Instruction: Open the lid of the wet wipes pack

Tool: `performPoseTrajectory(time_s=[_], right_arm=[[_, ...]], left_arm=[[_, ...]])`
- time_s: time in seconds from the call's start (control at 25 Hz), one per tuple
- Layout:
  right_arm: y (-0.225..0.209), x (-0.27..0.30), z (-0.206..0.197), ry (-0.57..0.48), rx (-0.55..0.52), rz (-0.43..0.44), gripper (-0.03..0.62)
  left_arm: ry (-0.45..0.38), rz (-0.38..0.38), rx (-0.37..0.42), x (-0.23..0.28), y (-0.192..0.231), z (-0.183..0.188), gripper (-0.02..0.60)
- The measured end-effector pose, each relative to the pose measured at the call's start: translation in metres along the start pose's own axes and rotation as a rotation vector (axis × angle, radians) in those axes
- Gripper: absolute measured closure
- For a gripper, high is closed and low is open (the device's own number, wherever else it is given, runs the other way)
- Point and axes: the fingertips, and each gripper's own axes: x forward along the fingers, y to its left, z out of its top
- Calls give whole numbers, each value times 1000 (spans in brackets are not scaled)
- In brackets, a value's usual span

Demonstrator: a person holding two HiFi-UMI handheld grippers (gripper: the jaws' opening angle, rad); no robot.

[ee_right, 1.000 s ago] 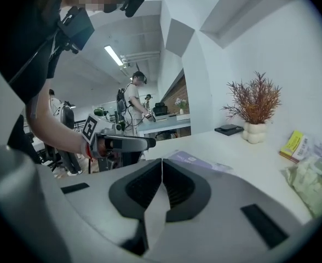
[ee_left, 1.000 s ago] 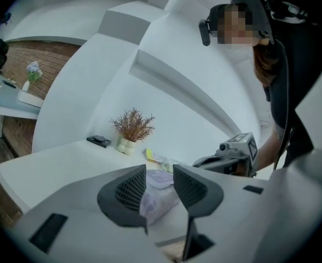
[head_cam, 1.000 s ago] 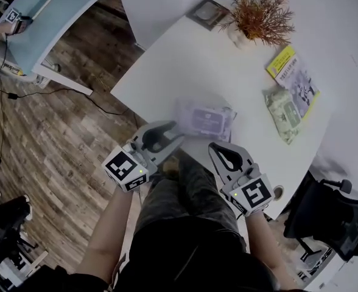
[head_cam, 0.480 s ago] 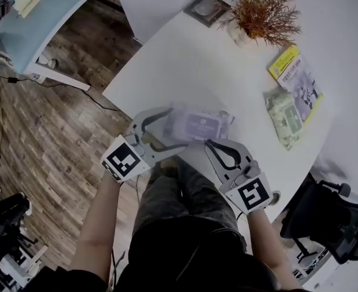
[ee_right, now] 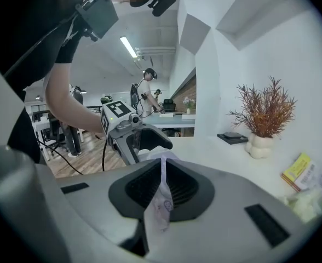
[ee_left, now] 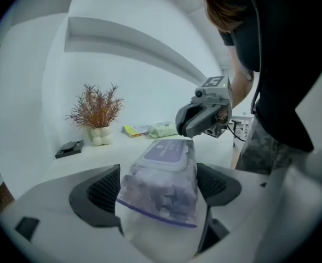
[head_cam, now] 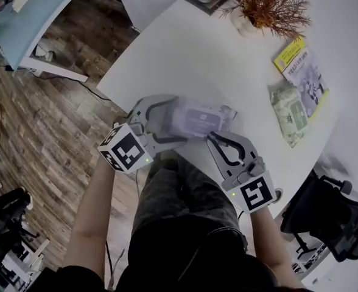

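Wet wipes pack (head_cam: 197,119), purple lid (ee_left: 166,151) shut, sits between opening left jaws; right jaws pinch its seam (ee_right: 161,199).

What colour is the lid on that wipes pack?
Pale purple with a whitish rim; the lid shows best in the left gripper view.

dim head view with the wet wipes pack (head_cam: 197,119) slightly blurred; gripper views bright, fisheye-bent, dark-cornered.
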Motion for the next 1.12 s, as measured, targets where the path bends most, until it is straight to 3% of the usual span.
performPoseTrajectory(time_s=[0.04, 0.12, 0.32, 0.6, 0.8, 1.0, 1.12], right_arm=[[0, 1, -1, 8, -20, 7, 564], [3, 1, -6, 61, -100, 43, 476], [8, 3, -17, 147, -230, 85, 471], [16, 14, -18, 148, -308, 127, 471], [16, 20, -19, 153, -378, 111, 471], [19, 24, -23, 177, -509, 131, 471], [20, 26, -24, 178, -533, 147, 468]], left_arm=[[13, -16, 22, 2, -1, -1, 156], [33, -44, 54, 5, -2, -2, 154], [44, -93, 52, 12, -3, -4, 155], [42, -91, 39, 12, -3, -5, 156], [25, -79, 25, 12, -3, -5, 156], [13, -76, 16, 11, -3, -5, 156], [14, -75, 19, 11, -3, -5, 156]])
